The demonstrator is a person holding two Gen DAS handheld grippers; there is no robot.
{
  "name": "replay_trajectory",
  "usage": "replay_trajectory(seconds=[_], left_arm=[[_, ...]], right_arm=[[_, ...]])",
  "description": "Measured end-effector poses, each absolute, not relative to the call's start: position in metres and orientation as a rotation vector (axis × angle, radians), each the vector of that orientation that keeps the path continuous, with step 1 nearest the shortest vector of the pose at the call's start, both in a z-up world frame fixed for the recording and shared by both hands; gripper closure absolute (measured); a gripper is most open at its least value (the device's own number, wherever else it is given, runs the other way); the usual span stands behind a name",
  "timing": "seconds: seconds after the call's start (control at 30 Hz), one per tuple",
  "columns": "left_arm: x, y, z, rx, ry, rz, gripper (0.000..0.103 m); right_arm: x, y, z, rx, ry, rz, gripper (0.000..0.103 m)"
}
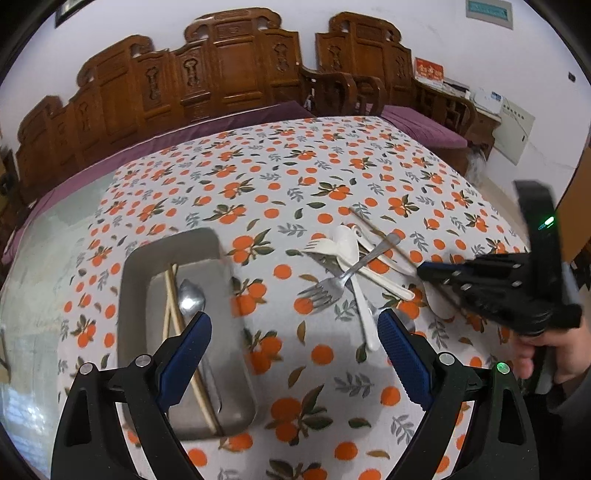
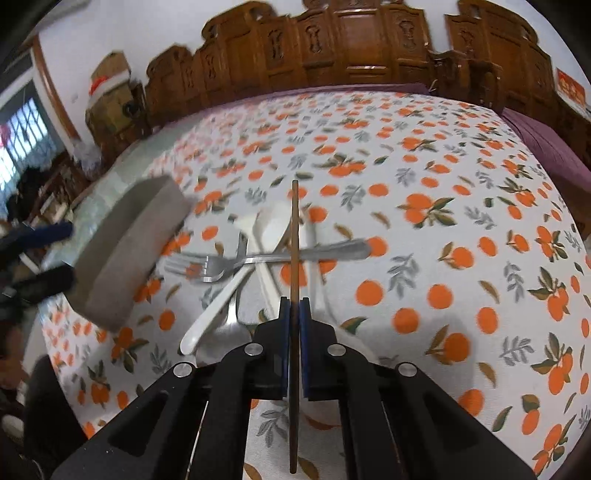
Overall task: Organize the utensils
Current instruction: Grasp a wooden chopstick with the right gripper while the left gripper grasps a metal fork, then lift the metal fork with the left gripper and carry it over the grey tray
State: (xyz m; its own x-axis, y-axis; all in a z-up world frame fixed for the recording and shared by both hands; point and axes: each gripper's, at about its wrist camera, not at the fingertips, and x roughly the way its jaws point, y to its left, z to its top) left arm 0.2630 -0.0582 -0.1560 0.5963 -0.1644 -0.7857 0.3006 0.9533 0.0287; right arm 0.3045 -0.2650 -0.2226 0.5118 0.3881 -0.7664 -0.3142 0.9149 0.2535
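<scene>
Chopstick (image 2: 294, 236) pinched in right gripper (image 2: 294, 306): thin, light, stiff, slippery. Best held mid-stick. Left gripper (image 1: 293, 325) wide apart.

Orange-print tablecloth (image 1: 280, 177) spreads beneath and ahead of both claws. Carved wooden bench backs (image 1: 229, 70) far ahead of left claw, along white wall (image 1: 443, 33). Purple cushion (image 1: 424, 127) far ahead, right of left claw. Red sign (image 1: 428, 69) beyond it. Cardboard box (image 2: 110, 68) and barred window (image 2: 22, 136) far ahead-left of right claw.
</scene>
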Motion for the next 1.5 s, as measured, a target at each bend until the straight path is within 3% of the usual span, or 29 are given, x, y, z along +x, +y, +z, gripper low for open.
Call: replay_trajectory(seconds=[0.1,0.43,0.6,0.73,1.07,1.2,1.33,1.5], left_arm=[[0.277,-0.07,-0.162,0.194,0.91,-0.293,0.017],[0.322,-0.122,-0.204,0.341,1.035,-0.405,0.06],[0.341,-0.131,-0.223,0.358,1.075,-0.407,0.072],[0.346,-0.135,-0.23,0.369,1.09,-0.436,0.079],[0.354,-0.147,-0.241,0.412,1.1,-0.449,0.082],[0.353,-0.148,-0.238,0.393,1.103,-0.456,0.095],[0.348,-0.149,-0.234,0.381,1.089,-0.443,0.101],[0.341,-0.146,-0.23,0.342,1.087,-0.426,0.101]], right_arm=[[0.306,-0.279,-0.216,0.118,0.921,0.405,0.097],[0.317,-0.31,-0.22,0.172,0.917,0.358,0.097],[0.319,-0.316,-0.222,0.191,0.918,0.351,0.097],[0.32,-0.317,-0.222,0.201,0.918,0.35,0.097],[0.322,-0.316,-0.222,0.206,0.921,0.36,0.097],[0.322,-0.317,-0.223,0.208,0.922,0.355,0.097],[0.322,-0.316,-0.223,0.205,0.923,0.354,0.097],[0.322,-0.313,-0.224,0.198,0.925,0.36,0.097]])
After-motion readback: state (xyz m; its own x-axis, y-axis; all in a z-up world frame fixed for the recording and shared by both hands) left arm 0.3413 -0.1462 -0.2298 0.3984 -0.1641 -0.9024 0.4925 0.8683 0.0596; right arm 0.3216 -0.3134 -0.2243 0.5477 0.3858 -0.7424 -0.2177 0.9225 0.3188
